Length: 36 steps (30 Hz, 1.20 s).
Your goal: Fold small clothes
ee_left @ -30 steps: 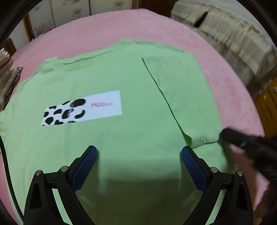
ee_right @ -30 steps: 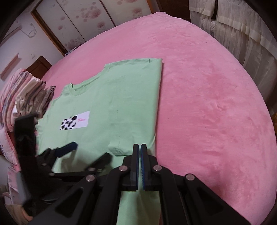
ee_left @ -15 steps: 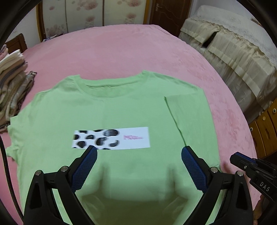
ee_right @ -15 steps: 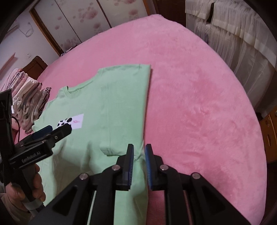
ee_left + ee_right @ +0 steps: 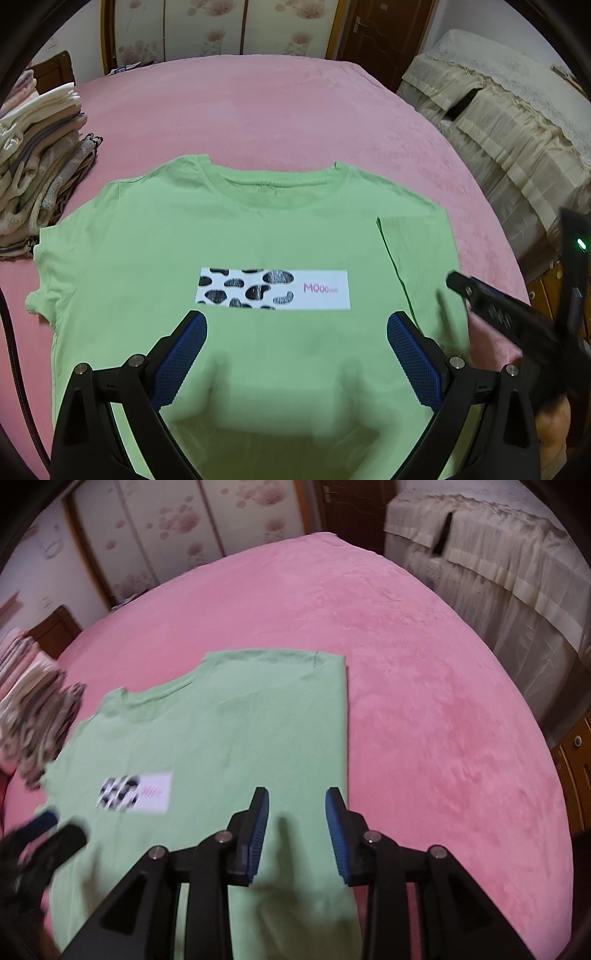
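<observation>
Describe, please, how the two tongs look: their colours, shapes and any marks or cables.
The left tongs have black angular arms with triangular cut-outs and silver rivets, and fingers lined with blue cross-hatched pads. A dark cable curves along the left edge of that view. The right tongs have the same build. Seen from the left camera, their housing carries a small green light.
</observation>
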Tool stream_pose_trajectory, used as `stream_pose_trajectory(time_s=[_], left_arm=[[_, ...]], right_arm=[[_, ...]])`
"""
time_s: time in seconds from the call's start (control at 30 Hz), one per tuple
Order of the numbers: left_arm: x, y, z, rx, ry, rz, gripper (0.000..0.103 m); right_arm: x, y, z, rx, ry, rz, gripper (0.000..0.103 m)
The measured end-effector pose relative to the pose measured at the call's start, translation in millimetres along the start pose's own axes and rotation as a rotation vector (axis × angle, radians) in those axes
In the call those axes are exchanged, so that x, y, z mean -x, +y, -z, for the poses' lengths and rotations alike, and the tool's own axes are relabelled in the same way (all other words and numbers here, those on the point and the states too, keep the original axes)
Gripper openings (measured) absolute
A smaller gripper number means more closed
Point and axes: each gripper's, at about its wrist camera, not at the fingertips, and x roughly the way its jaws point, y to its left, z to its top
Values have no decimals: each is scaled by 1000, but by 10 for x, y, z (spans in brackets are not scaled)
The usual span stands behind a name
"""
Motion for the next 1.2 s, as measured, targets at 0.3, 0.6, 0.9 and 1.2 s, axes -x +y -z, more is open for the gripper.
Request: stream_pose_trajectory(time_s=[0.3, 0.6, 0.9, 1.2], left_arm=[[-75, 51, -222, 17, -37, -16, 98], [-229, 483, -401, 89, -45, -102, 98], [-130, 880, -503, 138, -77, -126, 98], [443, 1048, -270, 105, -148, -63, 98]], right_arm=[[-538, 81, -423, -50, 50, 71, 32], [-598, 468, -353, 34, 57, 51, 35], [-396, 869, -242, 83, 65, -45, 35], [391, 1049, -87, 5, -113, -157, 35]])
